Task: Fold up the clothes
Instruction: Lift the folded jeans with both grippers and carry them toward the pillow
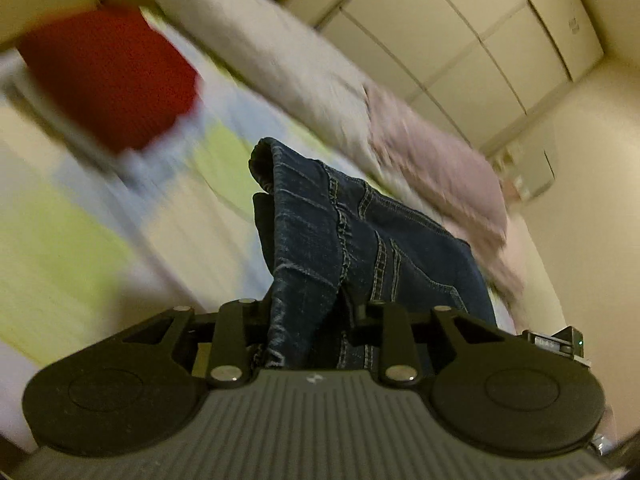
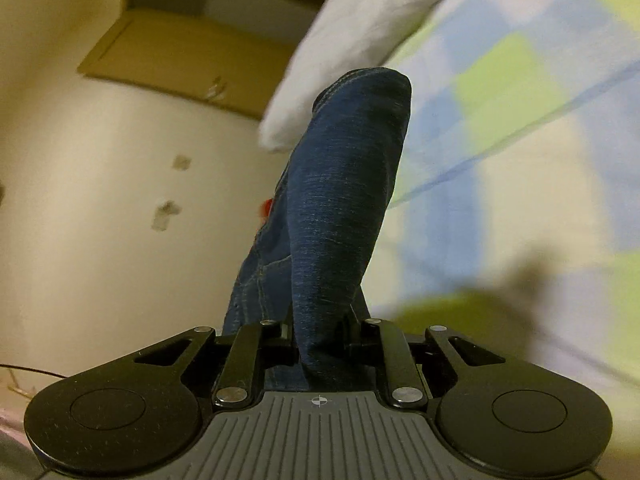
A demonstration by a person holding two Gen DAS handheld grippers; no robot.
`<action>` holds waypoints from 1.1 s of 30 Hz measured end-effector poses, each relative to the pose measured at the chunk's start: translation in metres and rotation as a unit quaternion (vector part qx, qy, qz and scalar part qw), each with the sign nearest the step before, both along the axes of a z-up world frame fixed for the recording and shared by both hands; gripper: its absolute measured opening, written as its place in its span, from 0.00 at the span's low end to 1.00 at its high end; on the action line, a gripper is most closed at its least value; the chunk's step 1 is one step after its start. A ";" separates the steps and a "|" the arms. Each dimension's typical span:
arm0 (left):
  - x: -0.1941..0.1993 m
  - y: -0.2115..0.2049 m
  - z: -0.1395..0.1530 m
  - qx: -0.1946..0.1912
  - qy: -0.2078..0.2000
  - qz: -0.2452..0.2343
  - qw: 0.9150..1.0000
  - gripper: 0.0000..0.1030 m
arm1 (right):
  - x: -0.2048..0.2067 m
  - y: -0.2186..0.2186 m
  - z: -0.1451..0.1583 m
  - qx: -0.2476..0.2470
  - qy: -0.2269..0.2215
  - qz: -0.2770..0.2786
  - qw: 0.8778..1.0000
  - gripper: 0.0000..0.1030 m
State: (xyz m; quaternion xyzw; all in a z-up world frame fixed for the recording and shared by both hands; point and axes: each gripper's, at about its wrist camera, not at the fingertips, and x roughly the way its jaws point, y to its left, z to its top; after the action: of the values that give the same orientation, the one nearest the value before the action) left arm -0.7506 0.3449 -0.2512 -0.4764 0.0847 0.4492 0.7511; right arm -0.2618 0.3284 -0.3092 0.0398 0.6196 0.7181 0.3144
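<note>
Dark blue denim jeans point(image 1: 360, 232) with pale stitched seams are bunched between the jaws of my left gripper point(image 1: 308, 280), which is shut on them and holds them above the bed. A folded edge of the cloth sticks up past the fingers. In the right wrist view another part of the jeans point(image 2: 344, 184) rises as a thick roll from my right gripper point(image 2: 320, 332), which is shut on it too. The denim hides the fingertips of both grippers. The background is smeared by motion.
Below lies a bed sheet point(image 1: 80, 240) checked in green, blue and white. On it are a red garment point(image 1: 108, 76), a long white pillow point(image 1: 260, 44) and pink cloth point(image 1: 436, 164). Wardrobe doors point(image 1: 460, 40) stand behind; a cream wall point(image 2: 100, 200) and a cardboard box point(image 2: 188, 56) are on the right gripper's side.
</note>
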 end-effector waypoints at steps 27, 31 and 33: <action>-0.279 0.351 -0.027 0.008 -0.008 -0.042 0.999 0.23 | -0.287 0.333 -0.015 -0.049 0.055 -0.047 0.996 0.17; -0.282 0.352 -0.060 0.001 0.000 -0.044 0.999 0.25 | -0.284 0.335 -0.051 -0.081 0.050 -0.050 0.994 0.17; -0.288 0.351 -0.076 0.013 0.000 -0.039 0.999 0.29 | -0.284 0.339 -0.065 -0.083 0.029 -0.064 0.994 0.25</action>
State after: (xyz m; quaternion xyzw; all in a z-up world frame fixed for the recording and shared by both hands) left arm -1.0385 0.6961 -0.3275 -0.4629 0.0968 0.4207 0.7742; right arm -0.5460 0.6672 -0.3746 0.0741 0.6820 0.6413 0.3438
